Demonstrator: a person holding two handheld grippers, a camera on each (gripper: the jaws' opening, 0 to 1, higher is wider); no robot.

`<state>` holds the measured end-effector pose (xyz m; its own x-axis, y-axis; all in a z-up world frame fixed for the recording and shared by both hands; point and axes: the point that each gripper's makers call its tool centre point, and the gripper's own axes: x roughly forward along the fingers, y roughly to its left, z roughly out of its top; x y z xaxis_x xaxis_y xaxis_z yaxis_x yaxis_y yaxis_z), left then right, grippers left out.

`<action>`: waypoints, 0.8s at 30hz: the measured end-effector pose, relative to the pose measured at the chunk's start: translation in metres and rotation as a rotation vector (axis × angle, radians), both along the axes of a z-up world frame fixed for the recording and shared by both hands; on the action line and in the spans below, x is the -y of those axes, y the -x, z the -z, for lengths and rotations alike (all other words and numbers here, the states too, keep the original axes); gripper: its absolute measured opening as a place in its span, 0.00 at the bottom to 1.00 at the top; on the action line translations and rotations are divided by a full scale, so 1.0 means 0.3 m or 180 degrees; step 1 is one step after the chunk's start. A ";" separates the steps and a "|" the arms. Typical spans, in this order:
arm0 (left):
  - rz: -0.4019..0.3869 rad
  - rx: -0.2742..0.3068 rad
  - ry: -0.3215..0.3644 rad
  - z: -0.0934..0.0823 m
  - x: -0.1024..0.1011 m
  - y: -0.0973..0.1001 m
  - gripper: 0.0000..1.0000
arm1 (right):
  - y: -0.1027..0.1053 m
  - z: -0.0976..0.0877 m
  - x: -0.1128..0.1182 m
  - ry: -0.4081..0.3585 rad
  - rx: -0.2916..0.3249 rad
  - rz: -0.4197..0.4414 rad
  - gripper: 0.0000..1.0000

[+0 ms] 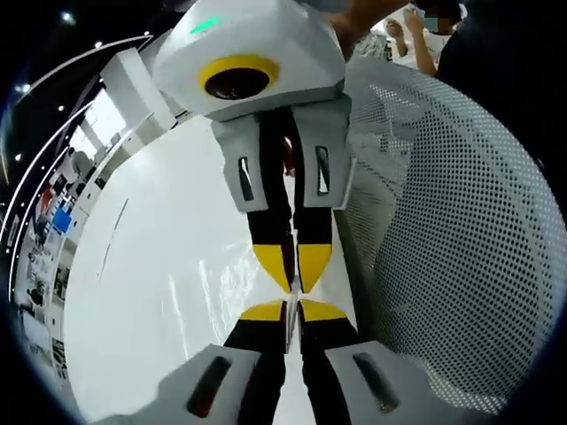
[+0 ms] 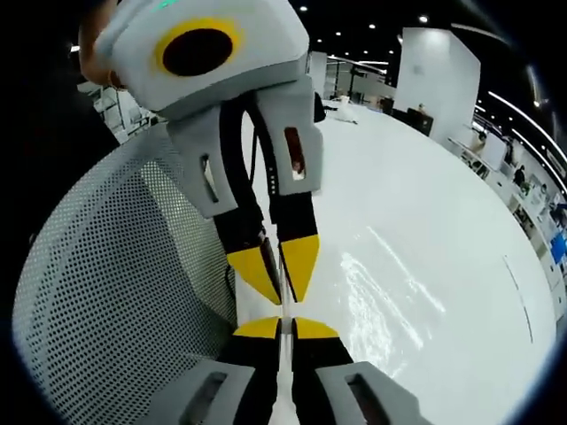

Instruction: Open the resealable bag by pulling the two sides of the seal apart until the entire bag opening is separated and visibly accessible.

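While both hand-held grippers meet tip to tip over the white desk (image 1: 159, 292), each is clenched on a thin clear edge of the bag (image 1: 291, 310). In the left gripper view, the left hand-held gripper (image 1: 292, 312) rises from the bottom with its yellow tips pressed together on the film, and the right hand-held gripper (image 1: 293, 266) comes down from the top, its tips nearly shut on the same edge. In the right gripper view the right hand-held gripper (image 2: 285, 329) pinches a pale strip of the bag (image 2: 283, 372) that runs lengthwise between its jaws, toward the left hand-held gripper (image 2: 279, 270) opposite. The bag's film is too clear to make out its full outline or long axis. Just beside the grippers stands a perforated white chair back (image 1: 443, 248). The desk stretches away broad and glossy on the other side, leaving open room there.
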<state>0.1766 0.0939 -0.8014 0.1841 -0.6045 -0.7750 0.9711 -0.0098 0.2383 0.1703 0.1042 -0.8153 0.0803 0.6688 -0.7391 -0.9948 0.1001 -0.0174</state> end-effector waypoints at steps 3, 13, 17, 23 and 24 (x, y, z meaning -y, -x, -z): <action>0.0092 0.0032 -0.0048 0.006 0.003 0.014 0.00 | 0.004 0.002 -0.002 0.0017 0.0013 -0.0026 0.00; 0.0116 -0.0019 0.0057 0.002 0.009 0.023 0.00 | 0.018 0.002 -0.015 0.0036 0.0070 -0.0153 0.00; 0.0058 -0.0125 0.0066 0.005 0.004 0.028 0.00 | 0.026 0.006 -0.018 0.0041 0.0045 -0.0209 0.00; -0.0004 -0.0095 0.0068 0.005 0.012 0.021 0.00 | 0.016 0.010 -0.006 0.0156 0.0126 -0.0253 0.00; 0.0003 -0.0039 0.0091 -0.001 0.011 0.015 0.00 | 0.007 0.006 0.001 0.0159 0.0124 -0.0224 0.00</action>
